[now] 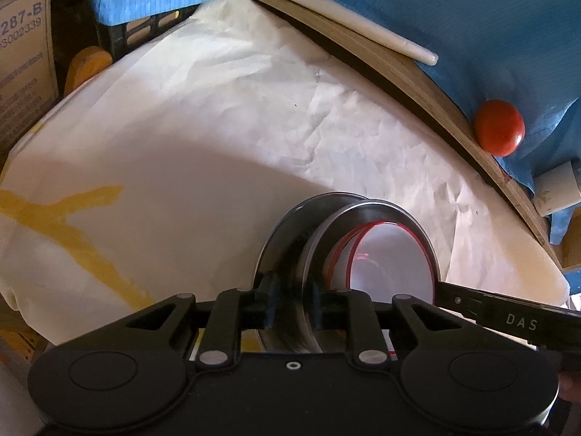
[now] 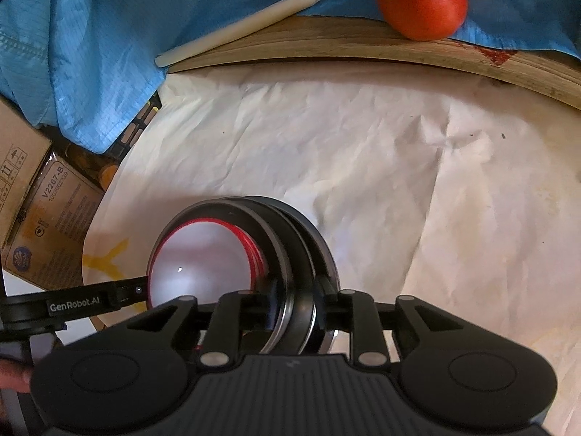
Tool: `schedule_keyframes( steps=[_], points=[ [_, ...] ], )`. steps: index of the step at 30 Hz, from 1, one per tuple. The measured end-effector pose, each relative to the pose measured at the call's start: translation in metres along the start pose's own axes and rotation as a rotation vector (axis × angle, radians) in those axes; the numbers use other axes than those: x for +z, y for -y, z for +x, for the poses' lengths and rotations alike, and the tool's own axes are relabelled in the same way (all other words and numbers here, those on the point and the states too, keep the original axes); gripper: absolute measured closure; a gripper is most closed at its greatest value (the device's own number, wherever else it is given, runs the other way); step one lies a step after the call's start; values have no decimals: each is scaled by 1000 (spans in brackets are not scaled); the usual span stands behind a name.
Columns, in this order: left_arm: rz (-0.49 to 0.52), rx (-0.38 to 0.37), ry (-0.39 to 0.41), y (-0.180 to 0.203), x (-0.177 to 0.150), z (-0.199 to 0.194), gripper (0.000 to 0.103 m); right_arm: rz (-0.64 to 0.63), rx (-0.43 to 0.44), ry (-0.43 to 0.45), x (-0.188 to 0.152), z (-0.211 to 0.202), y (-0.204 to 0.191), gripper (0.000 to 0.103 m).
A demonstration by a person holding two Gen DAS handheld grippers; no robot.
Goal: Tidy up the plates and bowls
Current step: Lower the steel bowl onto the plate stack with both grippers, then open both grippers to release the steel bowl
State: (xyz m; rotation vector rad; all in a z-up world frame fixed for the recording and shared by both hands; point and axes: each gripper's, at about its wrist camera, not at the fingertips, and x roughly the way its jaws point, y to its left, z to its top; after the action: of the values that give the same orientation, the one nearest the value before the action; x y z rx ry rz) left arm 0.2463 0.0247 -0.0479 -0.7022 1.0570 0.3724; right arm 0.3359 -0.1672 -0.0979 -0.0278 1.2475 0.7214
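Observation:
A stack of steel plates and bowls [image 1: 290,239] is held on edge above the white paper-covered table [image 1: 218,109]. A white bowl with a red rim [image 1: 392,258] nests inside the stack. My left gripper [image 1: 290,303] is shut on the stack's rim. In the right wrist view my right gripper [image 2: 296,303] is shut on the opposite rim of the same stack [image 2: 297,232], with the red-rimmed bowl [image 2: 199,261] facing left. Each gripper's side shows in the other's view.
A red tomato [image 1: 500,127] lies on blue cloth [image 1: 472,18] behind a wooden board [image 1: 399,72]; it also shows in the right wrist view [image 2: 421,0]. A white stick [image 1: 345,14] lies on the cloth. Cardboard boxes [image 2: 40,200] stand at the left.

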Motion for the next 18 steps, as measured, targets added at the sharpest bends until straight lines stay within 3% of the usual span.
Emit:
schedule_keyframes(
  steps=[8, 16, 18],
  points=[
    [4, 24, 25, 2, -6, -6, 74, -3, -8, 26, -5, -9, 3, 61],
    [0, 34, 42, 3, -11, -13, 71, -31, -17, 45, -9, -15, 0, 59],
    [3, 52, 53, 5, -12, -14, 66, -41, -15, 50, -10, -18, 1, 57]
  ],
)
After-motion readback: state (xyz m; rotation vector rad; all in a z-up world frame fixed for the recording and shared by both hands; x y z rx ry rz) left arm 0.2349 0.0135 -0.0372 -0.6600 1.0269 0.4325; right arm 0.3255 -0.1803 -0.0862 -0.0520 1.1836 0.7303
